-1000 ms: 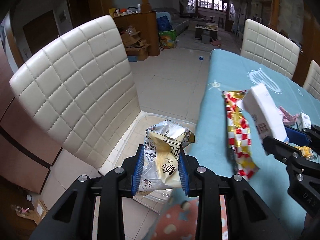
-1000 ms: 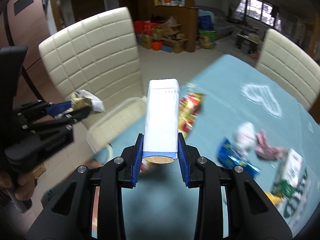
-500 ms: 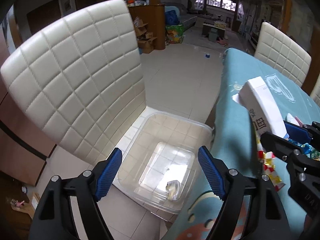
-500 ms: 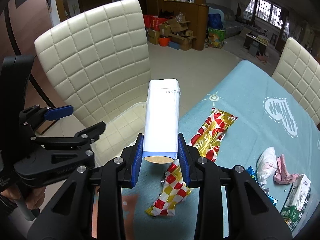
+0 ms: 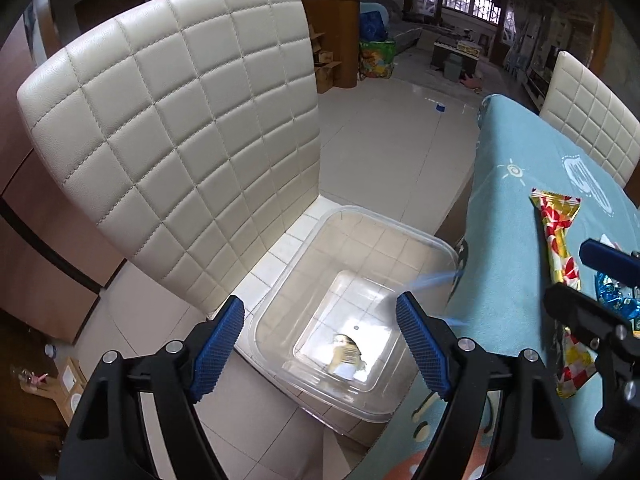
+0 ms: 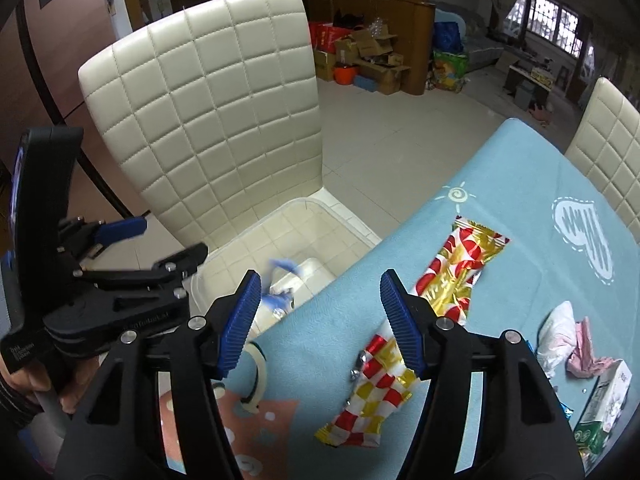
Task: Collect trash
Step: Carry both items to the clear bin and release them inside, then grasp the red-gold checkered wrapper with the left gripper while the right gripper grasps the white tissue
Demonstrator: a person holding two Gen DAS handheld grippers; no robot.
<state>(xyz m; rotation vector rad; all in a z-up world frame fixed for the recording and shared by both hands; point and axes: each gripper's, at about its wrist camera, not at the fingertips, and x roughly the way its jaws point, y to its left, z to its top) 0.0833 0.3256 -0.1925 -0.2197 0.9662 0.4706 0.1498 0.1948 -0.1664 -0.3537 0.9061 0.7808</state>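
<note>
Below, a clear square plastic bin (image 5: 404, 240) holds a crumpled foil wrapper (image 5: 346, 356); left gripper (image 5: 320, 344) gapes empty, right gripper (image 6: 320, 316) jaws are opening, empty.

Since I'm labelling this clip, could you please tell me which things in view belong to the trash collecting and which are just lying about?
Belongs to the job:
- clear plastic bin on the chair seat
- crumpled wrapper in it
- red-and-gold wrapper on the table
- crumpled tissue
- small carton

Just lying about:
- white quilted chair
- cardboard boxes on the floor

No legible text (gripper print blurred)
</note>
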